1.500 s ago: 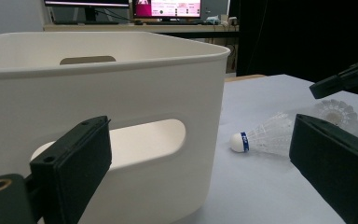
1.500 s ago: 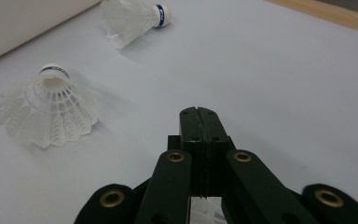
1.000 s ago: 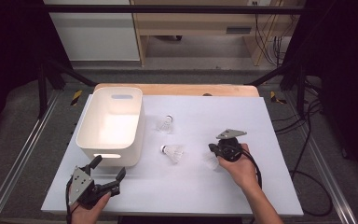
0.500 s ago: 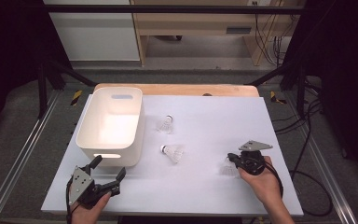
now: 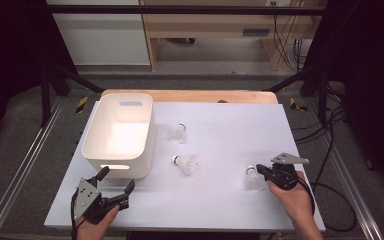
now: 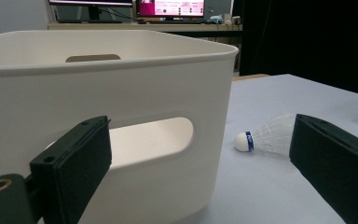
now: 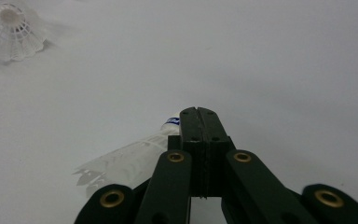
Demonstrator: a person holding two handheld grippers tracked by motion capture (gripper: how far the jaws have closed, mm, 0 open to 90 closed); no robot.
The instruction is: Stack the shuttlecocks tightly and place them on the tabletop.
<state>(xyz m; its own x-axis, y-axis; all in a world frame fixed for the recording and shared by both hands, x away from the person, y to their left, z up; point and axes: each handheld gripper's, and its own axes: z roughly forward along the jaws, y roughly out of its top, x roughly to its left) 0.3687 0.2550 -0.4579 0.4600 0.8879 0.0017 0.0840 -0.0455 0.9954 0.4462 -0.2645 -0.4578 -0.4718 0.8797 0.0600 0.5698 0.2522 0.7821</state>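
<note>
Moved rightward and nearer since the earlier frame, right hand-held gripper (image 5: pixel 261 171), jaws pressed together, touches a shuttlecock (image 5: pixel 252 179) lying just left on the worktop (image 5: pixel 220 125); left hand-held gripper (image 5: pixel 115 180) spread.

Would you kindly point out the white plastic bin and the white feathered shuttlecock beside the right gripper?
white plastic bin (image 5: pixel 94 150), high view, on its left rim.
white feathered shuttlecock (image 5: pixel 254 181), high view, on its skirt.
right gripper (image 5: pixel 261 171), high view, at its shut jaw tips.

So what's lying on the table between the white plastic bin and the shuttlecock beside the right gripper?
In the high view, one white feather shuttlecock lies between the white plastic bin and the shuttlecock beside the right gripper.
</note>
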